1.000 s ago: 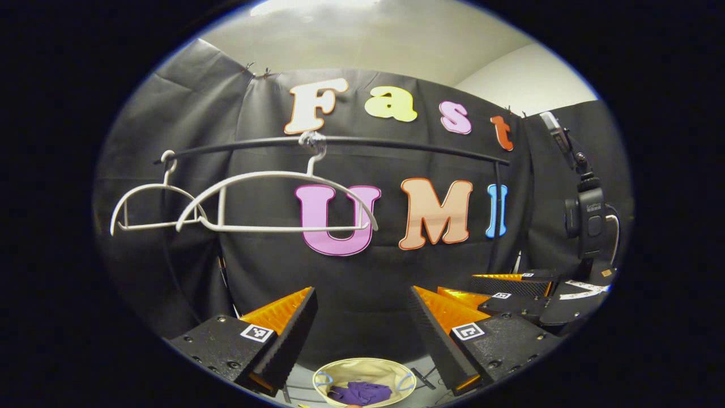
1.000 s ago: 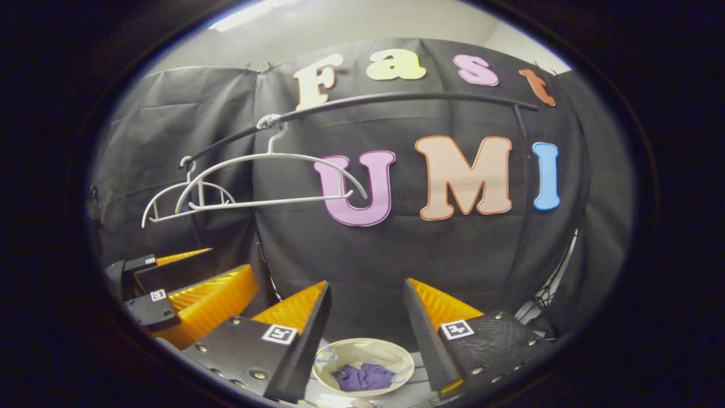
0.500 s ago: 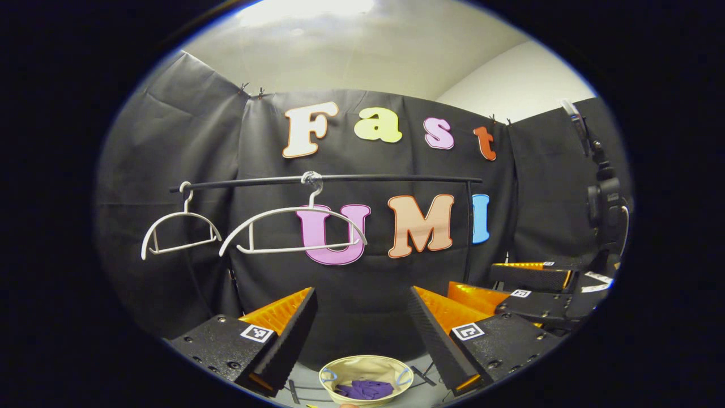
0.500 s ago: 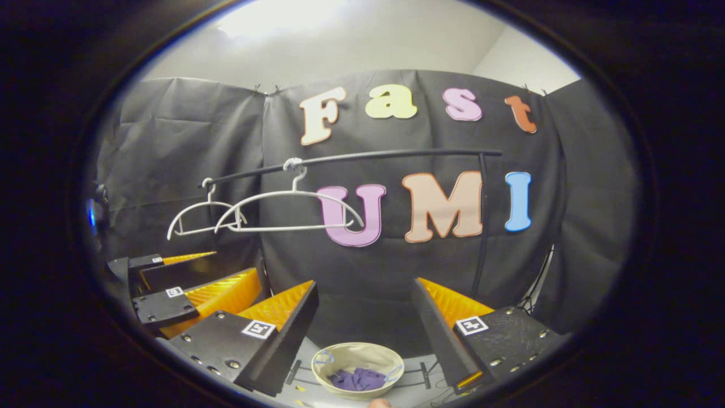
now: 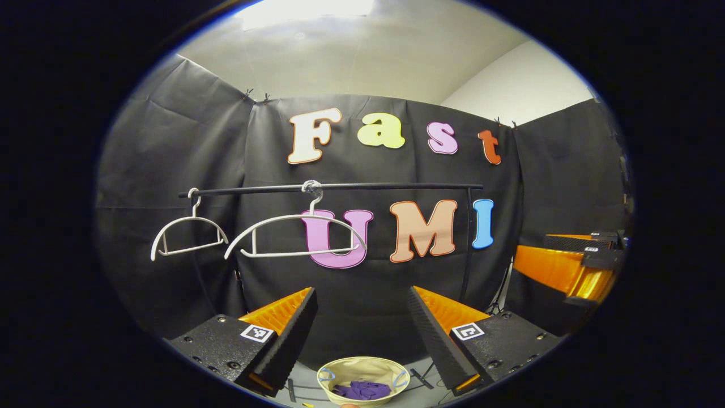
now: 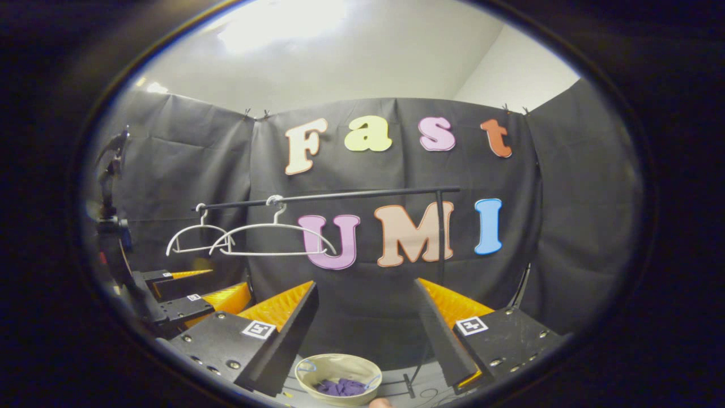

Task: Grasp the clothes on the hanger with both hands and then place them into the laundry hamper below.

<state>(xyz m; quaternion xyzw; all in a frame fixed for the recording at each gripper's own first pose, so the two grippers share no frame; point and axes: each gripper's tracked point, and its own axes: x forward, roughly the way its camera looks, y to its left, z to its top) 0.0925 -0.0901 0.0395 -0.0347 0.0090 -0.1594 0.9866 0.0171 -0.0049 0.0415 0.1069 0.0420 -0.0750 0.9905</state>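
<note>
Purple clothes lie crumpled inside the round beige laundry hamper on the floor, low in the left gripper view. In the right gripper view the same purple clothes rest in the hamper. Two bare white hangers hang from a black rail. My left gripper is open, high above the hamper, nothing between its fingers. My right gripper is open too, and it appears at the right edge of the left gripper view. The left gripper appears low left in the right gripper view.
The rail's upright post stands at its right end, with base bars on the floor by the hamper. A camera on a stand is at the left edge of the right gripper view. Black cloth walls close the booth.
Both grippers have drawn back and up from the rail, so hangers and hamper look smaller. The larger hanger has settled level. Both stay open with nothing in them.
</note>
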